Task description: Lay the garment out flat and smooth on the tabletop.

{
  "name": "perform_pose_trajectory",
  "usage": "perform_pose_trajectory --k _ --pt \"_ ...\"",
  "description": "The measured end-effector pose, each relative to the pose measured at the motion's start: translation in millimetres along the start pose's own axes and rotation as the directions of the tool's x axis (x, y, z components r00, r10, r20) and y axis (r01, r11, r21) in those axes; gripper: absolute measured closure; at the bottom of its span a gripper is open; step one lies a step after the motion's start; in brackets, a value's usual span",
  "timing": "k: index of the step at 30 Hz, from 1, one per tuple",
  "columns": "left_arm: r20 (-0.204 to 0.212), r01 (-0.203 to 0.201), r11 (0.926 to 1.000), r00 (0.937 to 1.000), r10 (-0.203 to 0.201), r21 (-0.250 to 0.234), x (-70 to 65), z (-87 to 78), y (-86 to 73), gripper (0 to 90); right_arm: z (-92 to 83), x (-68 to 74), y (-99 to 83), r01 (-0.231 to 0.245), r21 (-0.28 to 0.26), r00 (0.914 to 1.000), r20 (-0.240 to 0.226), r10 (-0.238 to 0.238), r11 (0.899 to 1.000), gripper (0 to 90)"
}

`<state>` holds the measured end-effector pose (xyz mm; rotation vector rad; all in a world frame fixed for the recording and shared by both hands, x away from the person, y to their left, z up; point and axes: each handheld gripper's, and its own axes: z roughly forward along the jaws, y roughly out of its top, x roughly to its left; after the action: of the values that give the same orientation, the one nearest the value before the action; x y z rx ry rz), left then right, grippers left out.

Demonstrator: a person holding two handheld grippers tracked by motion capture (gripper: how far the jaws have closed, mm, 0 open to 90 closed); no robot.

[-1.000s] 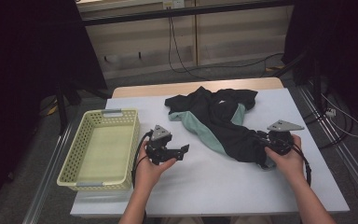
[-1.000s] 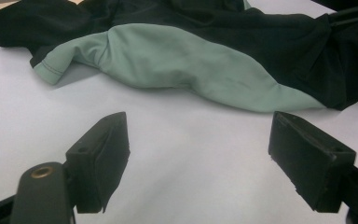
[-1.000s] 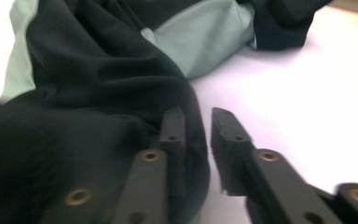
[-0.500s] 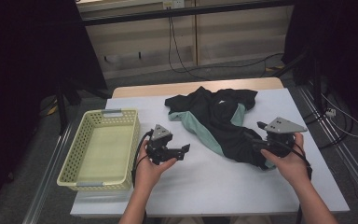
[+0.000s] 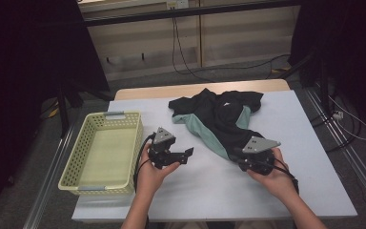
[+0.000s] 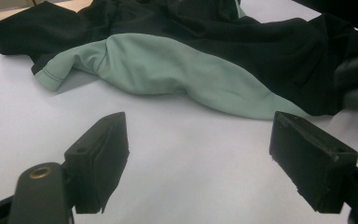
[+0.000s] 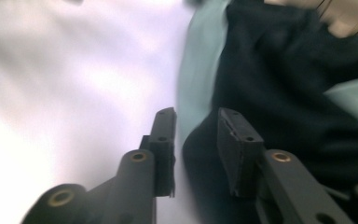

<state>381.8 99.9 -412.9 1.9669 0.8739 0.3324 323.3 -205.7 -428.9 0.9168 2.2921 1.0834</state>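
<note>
A black garment [image 5: 219,119] with mint-green panels lies crumpled on the far half of the white table [image 5: 310,162]. My right gripper [image 5: 238,160] is at its near edge. In the right gripper view [image 7: 193,135] its jaws have just been closing and stand narrow, with a fold of the black cloth [image 7: 279,93] between the pads. My left gripper [image 5: 185,156] rests in the hand left of the garment. In the left gripper view [image 6: 200,158] its jaws are wide open over bare table, short of the green panel [image 6: 168,65].
A pale yellow plastic basket [image 5: 116,114] with nothing in it sits at the table's left edge, beside my left hand. Cables run over the floor beyond the table, and dark stands rise at both sides.
My right gripper has moved left along the garment's near edge, and that edge has shifted left with it. The left hand and gripper have stayed put.
</note>
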Motion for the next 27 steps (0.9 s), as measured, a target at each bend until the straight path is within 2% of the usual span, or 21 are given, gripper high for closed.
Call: perform_pose_trajectory --k 1,4,5,10,13,15,17,20,23,24,27 --pt "0.003 0.011 0.9999 0.9999 -0.011 -0.004 -0.6 0.0 0.0 19.8 4.0 0.1 -5.4 -0.004 0.021 1.0 -0.006 0.005 1.0 69.0" --pt "0.003 0.0 1.0 1.0 0.0 -0.002 -0.1 -1.8 0.6 19.8 13.5 -1.4 -19.4 0.006 0.085 0.9999 -0.015 -0.005 0.996 68.0" --pt "0.006 0.005 1.0 1.0 -0.005 -0.003 -0.6 -2.0 0.3 19.8 15.0 -3.0 -22.2 0.006 0.091 0.9998 -0.02 -0.005 0.996 67.3" --pt "0.003 0.0 0.9999 1.0 0.0 0.012 -1.2 -0.4 -2.1 19.8 18.2 -11.2 -26.4 -0.033 0.095 0.9989 -0.032 0.036 0.995 65.9" --pt "0.004 0.004 1.0 1.0 -0.004 0.008 -1.6 -0.4 -2.2 19.5 19.0 -12.8 -27.1 -0.042 0.09 0.9987 -0.025 0.044 0.995 66.4" --pt "0.002 0.002 1.0 1.0 -0.002 0.006 -1.9 -0.8 -1.8 19.5 19.5 -13.4 -27.3 -0.047 0.09 0.9983 -0.031 0.05 0.995 69.6" --pt "0.001 0.001 1.0 1.0 -0.001 0.004 -1.9 -0.9 -1.7 19.6 20.3 -15.0 -27.3 -0.064 0.088 0.9969 -0.04 0.068 0.994 76.7" --pt "-0.006 0.007 1.0 1.0 -0.007 0.003 -1.5 -1.2 -2.2 19.5 21.9 -18.0 -26.7 -0.095 0.084 0.9952 -0.017 0.097 0.992 87.2" --pt "-0.005 0.013 0.9999 0.9999 -0.013 0.0 -0.4 -2.6 -1.9 19.5 22.5 -18.1 -24.8 -0.115 0.094 0.9932 -0.007 0.116 0.989 88.4" --pt "-0.008 0.009 1.0 0.9999 -0.009 0.001 0.3 -3.0 -1.7 19.5 22.4 -17.5 -24.1 -0.106 0.096 0.9942 -0.007 0.107 0.99 88.4" --pt "-0.007 0.012 0.9999 0.9999 -0.012 0.003 0.6 -2.9 -1.8 19.4 16.4 -11.6 -17.3 -0.088 0.098 0.9948 -0.043 0.093 0.991 88.9"
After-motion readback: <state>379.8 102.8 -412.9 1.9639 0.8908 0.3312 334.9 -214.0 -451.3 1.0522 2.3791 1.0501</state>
